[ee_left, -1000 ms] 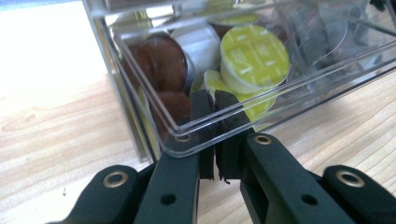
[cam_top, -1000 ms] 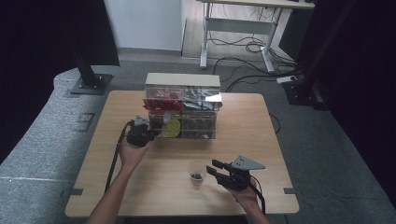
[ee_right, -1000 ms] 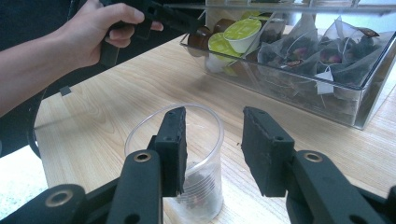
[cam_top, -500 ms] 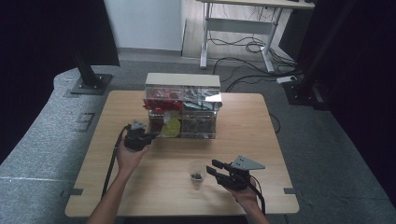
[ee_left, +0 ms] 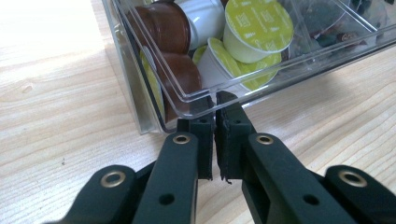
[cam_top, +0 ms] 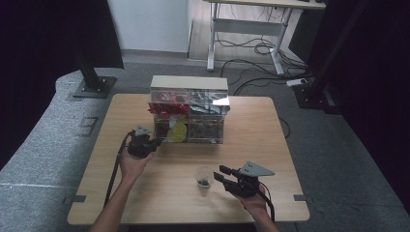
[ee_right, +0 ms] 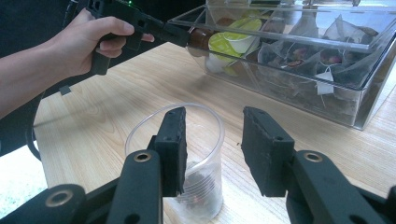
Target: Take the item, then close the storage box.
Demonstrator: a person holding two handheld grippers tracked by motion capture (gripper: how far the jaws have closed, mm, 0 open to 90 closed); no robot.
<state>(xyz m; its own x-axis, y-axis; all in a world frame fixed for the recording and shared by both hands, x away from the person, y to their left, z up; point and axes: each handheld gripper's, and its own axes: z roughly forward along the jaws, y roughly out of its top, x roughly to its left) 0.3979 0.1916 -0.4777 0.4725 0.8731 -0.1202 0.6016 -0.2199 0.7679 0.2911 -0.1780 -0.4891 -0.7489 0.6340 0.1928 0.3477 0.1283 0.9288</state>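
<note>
Jaws pinching clear drawer lip — pods inside

Pale wood-grain table. Clear plastic organiser with a beige top; its drawer holds brown pods and white pods with lime-green lids. Clear cup with dark bits inside. Both grippers have black jaws.
</note>
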